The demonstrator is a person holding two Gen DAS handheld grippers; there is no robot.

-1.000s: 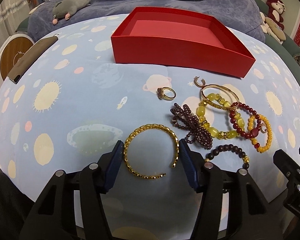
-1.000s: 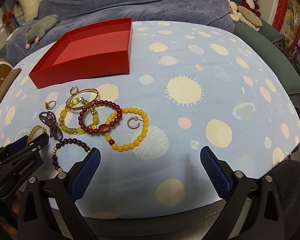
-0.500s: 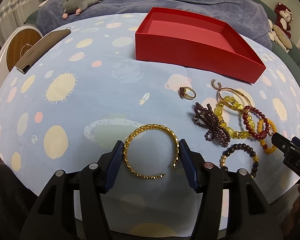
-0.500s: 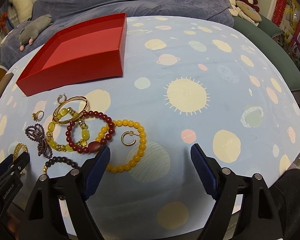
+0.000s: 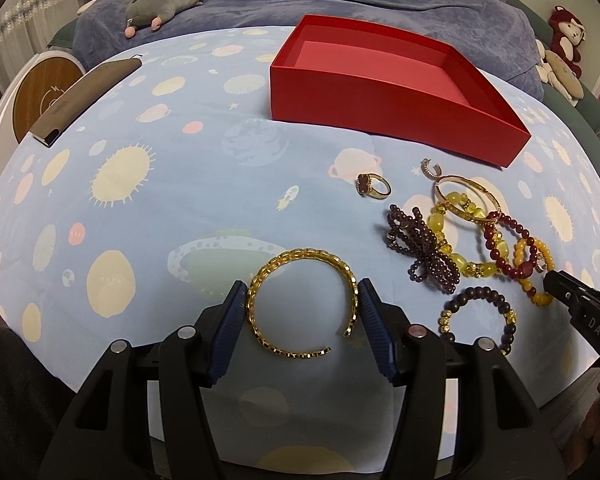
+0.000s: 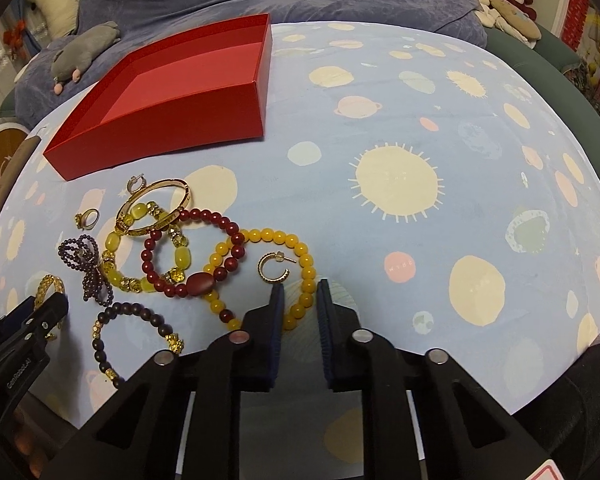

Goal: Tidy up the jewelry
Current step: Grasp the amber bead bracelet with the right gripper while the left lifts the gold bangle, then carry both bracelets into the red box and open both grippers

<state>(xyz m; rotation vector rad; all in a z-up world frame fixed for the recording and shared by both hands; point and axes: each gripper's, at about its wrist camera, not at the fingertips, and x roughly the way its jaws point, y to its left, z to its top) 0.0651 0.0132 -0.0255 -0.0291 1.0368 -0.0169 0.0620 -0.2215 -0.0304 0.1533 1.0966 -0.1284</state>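
While the left gripper [image 5: 302,306] keeps its two blue pads pressed against the outer sides of the gold cuff bracelet [image 5: 302,300], just as it did a second ago, the real change is on the other side: the right gripper [image 6: 300,304], which was spread wide a moment back, has narrowed to a slim gap and moved in over the near edge of the yellow bead bracelet [image 6: 298,276]. That tells me two pieces are being taken at once, so the sorting is only starting. The right fingers [image 6: 278,312] straddle the bead strand, a few beads showing in the gap, but I cannot tell whether the pads have actually pinched it; it still lies flat on the cloth. Inside that yellow loop sits a small gold hoop earring [image 6: 273,270], untouched. Just to its left the dark red bead bracelet [image 6: 192,256] overlaps the yellow one, so lifting may drag it along. Further left are the chunky yellow stone bracelet [image 6: 140,256], the thin gold bangle [image 6: 154,206] lying across it, a purple beaded bow [image 6: 86,268], a dark brown bead bracelet [image 6: 136,336], a gold ring [image 6: 87,218] and a second small earring [image 6: 134,184]. Beyond the heap stands the open red box [image 6: 172,120], with nothing in it as far as I can see, and well apart from both grippers. All of it rests on a pale blue tablecloth [image 6: 420,240] printed with suns and planets.
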